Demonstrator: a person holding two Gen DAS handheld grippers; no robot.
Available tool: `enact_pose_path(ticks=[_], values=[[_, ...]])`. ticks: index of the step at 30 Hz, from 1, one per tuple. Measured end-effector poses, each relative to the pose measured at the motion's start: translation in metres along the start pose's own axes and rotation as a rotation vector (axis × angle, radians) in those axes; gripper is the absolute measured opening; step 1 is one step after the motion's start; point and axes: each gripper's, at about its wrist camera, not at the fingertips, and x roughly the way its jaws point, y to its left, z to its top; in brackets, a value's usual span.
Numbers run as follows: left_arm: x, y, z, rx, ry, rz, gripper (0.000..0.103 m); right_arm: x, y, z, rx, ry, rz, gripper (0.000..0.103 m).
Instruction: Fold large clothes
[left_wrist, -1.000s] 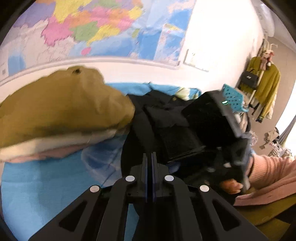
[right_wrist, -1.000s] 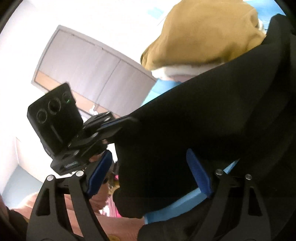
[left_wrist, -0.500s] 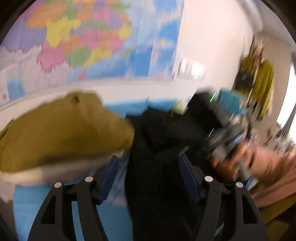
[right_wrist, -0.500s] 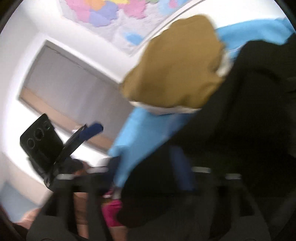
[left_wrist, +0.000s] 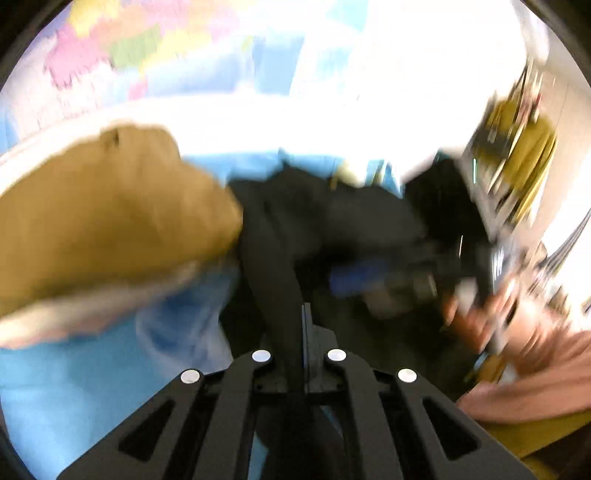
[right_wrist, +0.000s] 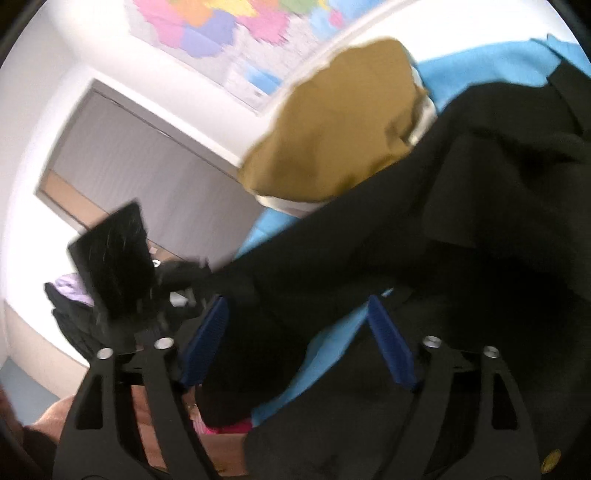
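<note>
A large black garment (left_wrist: 332, 221) lies on a light blue sheet (left_wrist: 92, 387). My left gripper (left_wrist: 301, 317) is shut on a strip of the black garment that runs up between its fingers. In the right wrist view the same black garment (right_wrist: 461, 221) fills the right side. My right gripper (right_wrist: 299, 332) is open, with black cloth lying between its blue pads (right_wrist: 207, 343), which do not clamp it. The left gripper's body (right_wrist: 110, 266) shows at the left of that view. The right gripper (left_wrist: 388, 284) appears blurred in the left wrist view.
A mustard-brown folded garment over pale clothes (left_wrist: 110, 229) sits on the sheet to the left; it also shows in the right wrist view (right_wrist: 340, 125). A coloured wall map (left_wrist: 147, 48) hangs behind. A clothes rack with a yellow garment (left_wrist: 517, 155) stands at right.
My left gripper, open half a second ago, has shut on the black garment. My right gripper has opened again, with cloth between its pads. Both views are motion-blurred.
</note>
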Motion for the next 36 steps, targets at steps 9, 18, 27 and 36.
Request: enact_pose_path(ticks=[9,18,27,36], values=[[0.023,-0.01,0.059,-0.094,0.038,-0.133,0.001,0.024,0.061,-0.028,-0.204,-0.005,0.023,0.098],[0.049,-0.04,0.088,-0.07,0.078,-0.108,0.046,0.017,0.047,-0.022,-0.155,-0.056,0.004,0.008],[0.014,-0.024,0.069,-0.016,-0.13,-0.049,0.09,-0.151,-0.08,-0.022,0.293,-0.267,-0.242,0.083],[0.125,-0.045,0.016,0.208,0.078,0.262,0.075,-0.167,-0.046,-0.061,0.078,-0.224,-0.446,0.094]])
